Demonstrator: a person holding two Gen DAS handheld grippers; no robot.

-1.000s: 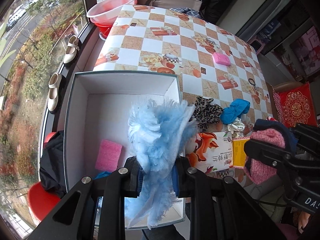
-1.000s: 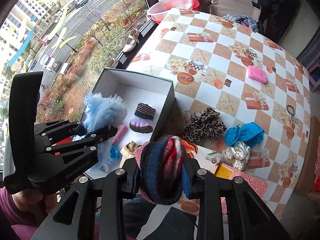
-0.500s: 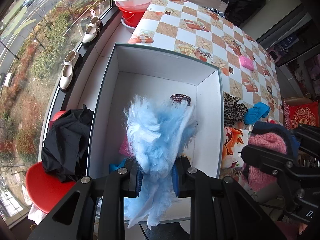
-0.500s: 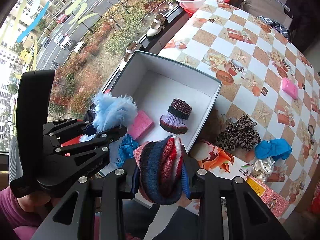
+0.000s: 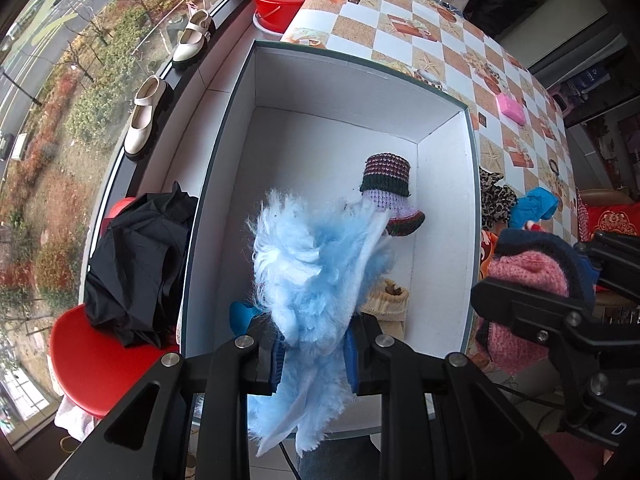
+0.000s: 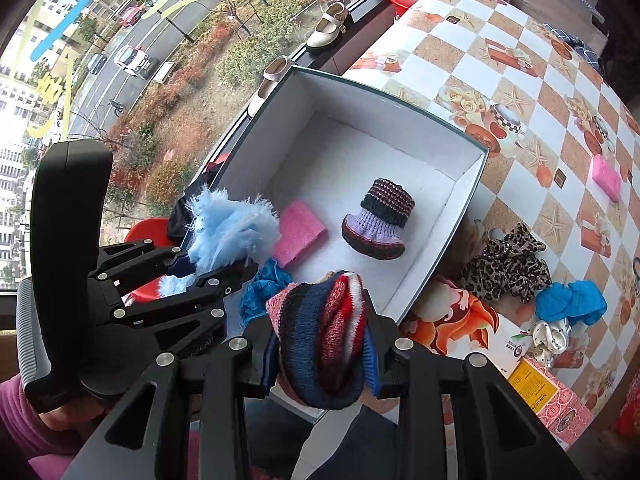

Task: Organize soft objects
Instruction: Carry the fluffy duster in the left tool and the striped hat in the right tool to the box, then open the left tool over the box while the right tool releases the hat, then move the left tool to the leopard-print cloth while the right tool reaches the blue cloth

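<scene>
The left gripper [image 5: 314, 354] has its jaws clamped on a fluffy light-blue piece [image 5: 316, 276] — long, feathery fibres that spread wide above the pads and trail in a ragged tuft below them. It hangs over the near end of the open white box [image 5: 224, 184], which sits at the window-side edge of the checkered surface [image 5: 404, 8].

The right gripper [image 6: 320, 354] has its jaws clamped on a knitted piece [image 6: 320, 336] striped in dark blue, red, pink and white, bunched into a rounded lump that bulges above and below the pads. It is held over the box's near edge.

Inside the box lie a small knitted bootie [image 6: 378, 220] with a dark cuff and lilac middle, a pink sponge [image 6: 300, 232], a crumpled blue cloth [image 6: 260, 288] and a cream knitted item [image 5: 386, 304] — partly hidden behind the fluffy piece.

On the surface beside the box sit a leopard-print scrunchie [image 6: 506, 262], a blue cloth bundle [image 6: 570, 302] and a white dotted scrunchie [image 6: 550, 338].
</scene>
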